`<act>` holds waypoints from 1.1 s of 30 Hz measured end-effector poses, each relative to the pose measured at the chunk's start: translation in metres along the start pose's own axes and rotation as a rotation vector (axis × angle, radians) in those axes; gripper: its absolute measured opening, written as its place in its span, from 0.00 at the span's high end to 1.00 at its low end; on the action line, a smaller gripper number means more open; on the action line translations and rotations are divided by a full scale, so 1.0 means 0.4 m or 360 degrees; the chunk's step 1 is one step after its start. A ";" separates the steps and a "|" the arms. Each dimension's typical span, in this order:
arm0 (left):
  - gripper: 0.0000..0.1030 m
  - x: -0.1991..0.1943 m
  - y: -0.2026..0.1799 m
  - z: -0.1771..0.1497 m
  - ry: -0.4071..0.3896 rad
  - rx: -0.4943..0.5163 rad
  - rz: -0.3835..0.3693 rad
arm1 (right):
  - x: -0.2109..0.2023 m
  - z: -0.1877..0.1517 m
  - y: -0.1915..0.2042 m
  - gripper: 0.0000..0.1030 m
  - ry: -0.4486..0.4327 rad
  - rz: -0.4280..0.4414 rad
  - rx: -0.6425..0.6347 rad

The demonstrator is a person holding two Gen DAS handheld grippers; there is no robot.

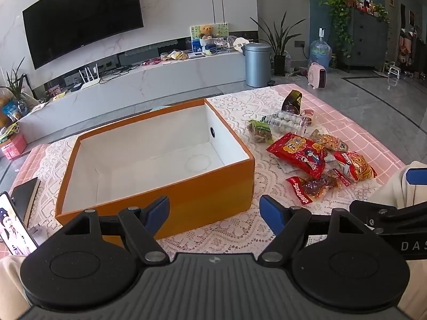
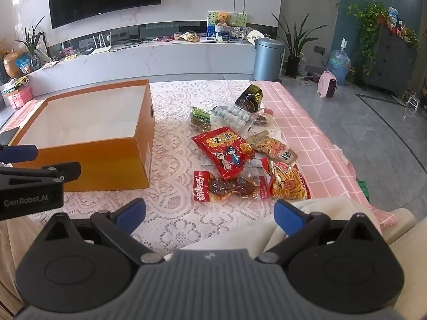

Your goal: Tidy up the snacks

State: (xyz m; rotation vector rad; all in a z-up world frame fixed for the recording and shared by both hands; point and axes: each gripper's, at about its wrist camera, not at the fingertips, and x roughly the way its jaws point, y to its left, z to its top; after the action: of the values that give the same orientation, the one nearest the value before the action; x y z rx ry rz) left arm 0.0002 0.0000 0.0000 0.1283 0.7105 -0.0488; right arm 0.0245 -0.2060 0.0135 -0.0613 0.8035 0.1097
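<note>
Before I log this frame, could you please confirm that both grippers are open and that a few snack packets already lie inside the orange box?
Not quite: the orange box holds no snacks; the left wrist view shows only its bare white interior. The snack packets all lie on the lace cloth beside it. The left gripper and right gripper are indeed open.

Right of the box (image 2: 106, 157) you have the snack packets (image 2: 226, 152) heaped on the tablecloth (image 2: 173, 138); the phone (image 1: 16, 226) stands left of it.
</note>
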 end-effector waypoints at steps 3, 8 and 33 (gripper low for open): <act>0.13 -0.001 -0.001 0.000 0.0000 0.0002 -0.0002 | 0.001 -0.001 -0.001 0.04 0.0004 -0.0003 -0.0001; 0.13 -0.005 -0.002 -0.001 -0.0004 0.0006 -0.0004 | 0.001 0.000 0.000 0.04 0.0010 -0.0006 -0.0001; 0.32 0.082 -0.105 0.018 0.0002 0.0079 -0.0347 | 0.111 0.037 -0.148 0.04 0.0009 0.0059 -0.0088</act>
State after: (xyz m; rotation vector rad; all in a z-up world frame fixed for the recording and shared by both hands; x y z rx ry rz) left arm 0.0261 -0.0425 -0.0200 0.0983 0.7225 -0.2749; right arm 0.0730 -0.2598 -0.0075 -0.0992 0.8078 0.1670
